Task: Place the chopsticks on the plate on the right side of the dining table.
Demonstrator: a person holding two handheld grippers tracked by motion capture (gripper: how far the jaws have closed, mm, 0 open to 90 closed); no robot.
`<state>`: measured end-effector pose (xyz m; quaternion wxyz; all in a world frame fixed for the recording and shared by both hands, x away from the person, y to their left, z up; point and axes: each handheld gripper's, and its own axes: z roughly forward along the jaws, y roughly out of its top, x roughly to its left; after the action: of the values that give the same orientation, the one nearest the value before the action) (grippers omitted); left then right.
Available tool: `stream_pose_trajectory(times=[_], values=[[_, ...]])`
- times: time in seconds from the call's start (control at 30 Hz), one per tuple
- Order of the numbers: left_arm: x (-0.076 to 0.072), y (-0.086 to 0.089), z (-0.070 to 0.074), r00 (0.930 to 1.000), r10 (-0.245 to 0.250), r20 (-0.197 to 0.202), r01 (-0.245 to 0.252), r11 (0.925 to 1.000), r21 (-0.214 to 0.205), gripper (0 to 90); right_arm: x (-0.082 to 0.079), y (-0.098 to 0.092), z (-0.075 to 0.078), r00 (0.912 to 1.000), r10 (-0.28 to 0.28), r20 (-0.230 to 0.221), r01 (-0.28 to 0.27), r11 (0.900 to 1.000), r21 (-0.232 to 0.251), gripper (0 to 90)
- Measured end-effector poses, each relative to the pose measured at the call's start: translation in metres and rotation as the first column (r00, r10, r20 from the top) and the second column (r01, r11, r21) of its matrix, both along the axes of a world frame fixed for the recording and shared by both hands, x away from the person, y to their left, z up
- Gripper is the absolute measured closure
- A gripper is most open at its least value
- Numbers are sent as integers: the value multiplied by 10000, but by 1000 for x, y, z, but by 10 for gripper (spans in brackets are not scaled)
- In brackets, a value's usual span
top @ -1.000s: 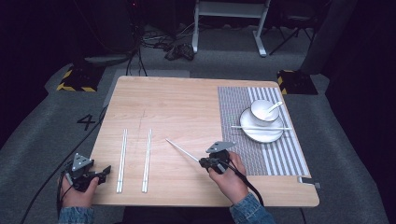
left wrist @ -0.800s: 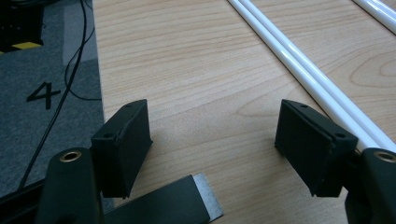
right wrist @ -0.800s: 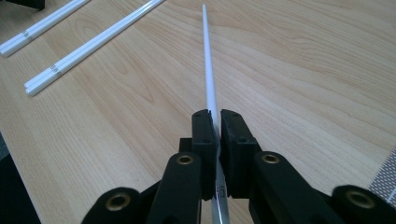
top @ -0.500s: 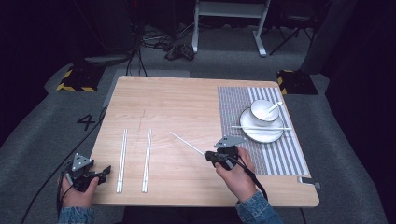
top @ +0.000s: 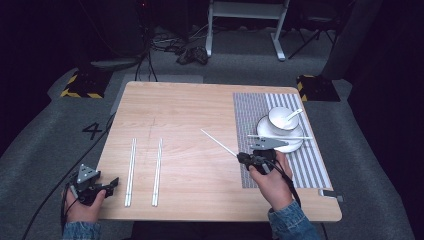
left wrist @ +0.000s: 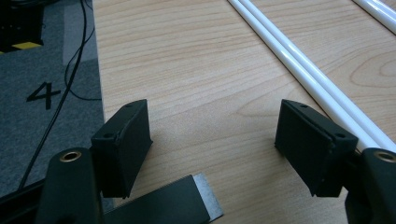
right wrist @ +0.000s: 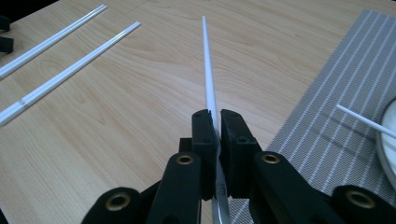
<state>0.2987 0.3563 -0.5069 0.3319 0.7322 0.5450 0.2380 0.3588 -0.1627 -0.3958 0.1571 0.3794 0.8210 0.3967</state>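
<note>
My right gripper sits at the left edge of the striped placemat, shut on a single white chopstick that points away and to the left over the table. In the right gripper view the chopstick runs straight out from between the closed jaws. A second loose chopstick lies across the white plate, which carries a bowl with a spoon. My left gripper rests open at the table's front left corner, with nothing between its fingers.
Two white chopstick pairs lie side by side on the left half of the wooden table: one beside my left gripper, the other further right. The nearer pair passes the right jaw. Cables cross the grey floor.
My right gripper has carried the chopstick to the right and a little away, from the bare wood to the placemat's edge. The left gripper has stayed still.
</note>
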Motion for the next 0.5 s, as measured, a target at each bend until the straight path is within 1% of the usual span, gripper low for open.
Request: stream_pose_trajectory(times=[0.03, 0.07, 0.1, 0.13, 0.17, 0.2, 0.23, 0.27, 0.3, 0.33, 0.37, 0.43, 0.47, 0.5], values=[[0, 0, 0, 10000, 6, 6, -6, 10000, 6, 265, 1, -6, 2, 9999, -140, 26, 140, 9999, -3, 852], [0, 0, 0, 10000, 6, 6, -6, 10000, 6, 265, 1, -6, 2, 9999, -140, 26, 140, 9999, -3, 852], [0, 0, 0, 10000, 3, 13, -3, 10000, 1, 264, 2, -14, 3, 9995, -317, 72, 317, 9995, 12, 852], [0, 0, 0, 10000, 3, 13, -3, 10000, 1, 265, 3, -18, 4, 9991, -417, 51, 417, 9991, 21, 852], [0, 0, 0, 10000, -1, 13, 1, 10000, -3, 265, 3, -18, 4, 9991, -417, 51, 417, 9991, 21, 852], [0, 0, 0, 10000, 1, 12, -1, 10000, 2, 264, 3, -22, 4, 9987, -507, 51, 507, 9987, 50, 852], [0, 0, 0, 10000, -2, 9, 2, 10000, 3, 264, 5, -31, 4, 9977, -677, 63, 677, 9977, 18, 852], [0, 0, 0, 10000, 1, 13, -1, 10000, 0, 264, 6, -35, 4, 9968, -799, 85, 799, 9968, 13, 852], [0, 0, 0, 10000, 1, 13, -1, 10000, 0, 264, 6, -35, 4, 9968, -799, 85, 799, 9968, 13, 852], [0, 0, 0, 10000, 5, 14, -5, 10000, -5, 264, 8, -45, 4, 9947, -1022, 91, 1022, 9948, 39, 852], [0, 0, 0, 10000, 5, 14, -5, 10000, -5, 265, 8, -45, 4, 9947, -1022, 91, 1022, 9948, 39, 852], [0, 0, 0, 10000, 4, 13, -4, 10000, -3, 264, 11, -57, 3, 9912, -1320, 14, 1320, 9912, 46, 852], [0, 0, 0, 10000, 5, 15, -5, 10000, -7, 264, 12, -61, 2, 9903, -1390, 3, 1390, 9903, 35, 852], [0, 0, 0, 10000, 3, 13, -3, 10000, -3, 264, 12, -61, 2, 9903, -1390, 3, 1390, 9903, 35, 852]])
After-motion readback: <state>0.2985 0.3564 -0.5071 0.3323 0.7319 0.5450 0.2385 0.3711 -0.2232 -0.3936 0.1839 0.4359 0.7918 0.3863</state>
